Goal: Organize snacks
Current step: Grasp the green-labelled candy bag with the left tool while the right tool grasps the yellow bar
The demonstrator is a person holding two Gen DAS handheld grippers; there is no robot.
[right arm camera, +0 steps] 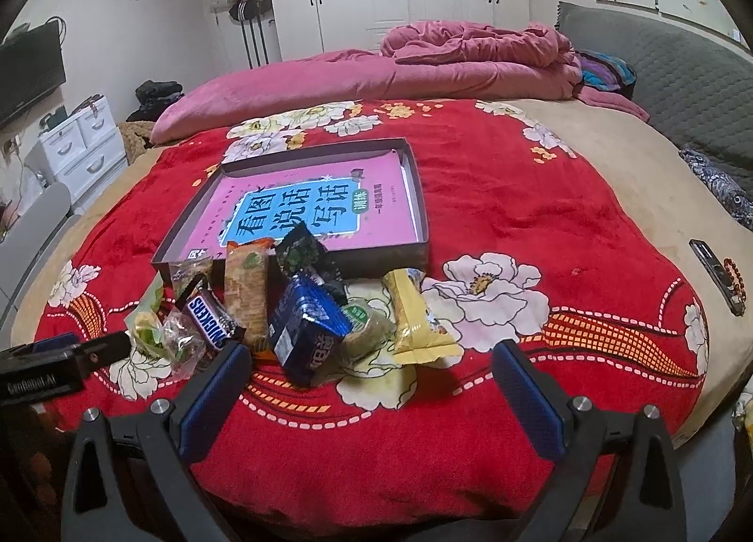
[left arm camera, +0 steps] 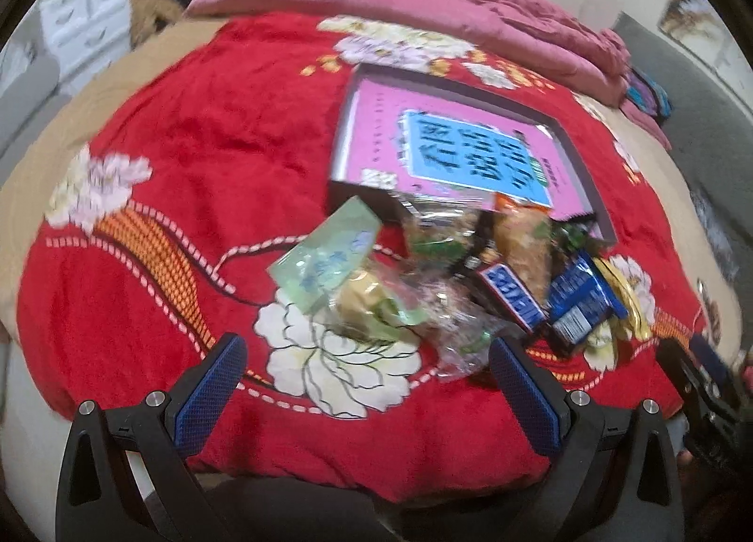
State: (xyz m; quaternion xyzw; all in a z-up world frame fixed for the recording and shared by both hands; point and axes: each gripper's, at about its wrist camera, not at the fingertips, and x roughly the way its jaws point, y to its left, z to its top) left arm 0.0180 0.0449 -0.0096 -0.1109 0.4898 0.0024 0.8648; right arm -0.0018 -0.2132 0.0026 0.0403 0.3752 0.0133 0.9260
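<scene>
Snack pile point(right arm camera: 282, 306) lies centre-left of the right wrist frame on the red blanket point(right arm camera: 517, 222), touching the shallow box's point(right arm camera: 419, 198) near wall; the Snickers bar point(right arm camera: 212, 318) runs upper left to lower right. Left tool point(left arm camera: 367, 393) and right tool point(right arm camera: 372, 393) both gape wide, holding nothing.

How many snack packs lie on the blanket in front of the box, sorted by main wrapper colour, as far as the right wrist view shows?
Blue: 1, blue box
Brown: 1, Snickers bar
Orange: 1, orange pack
Yellow: 1, yellow pack
Dark green-black: 1, dark pack
Green or clear: 4, including green cake
Total: 9, the overlapping clear ones uncertain.
</scene>
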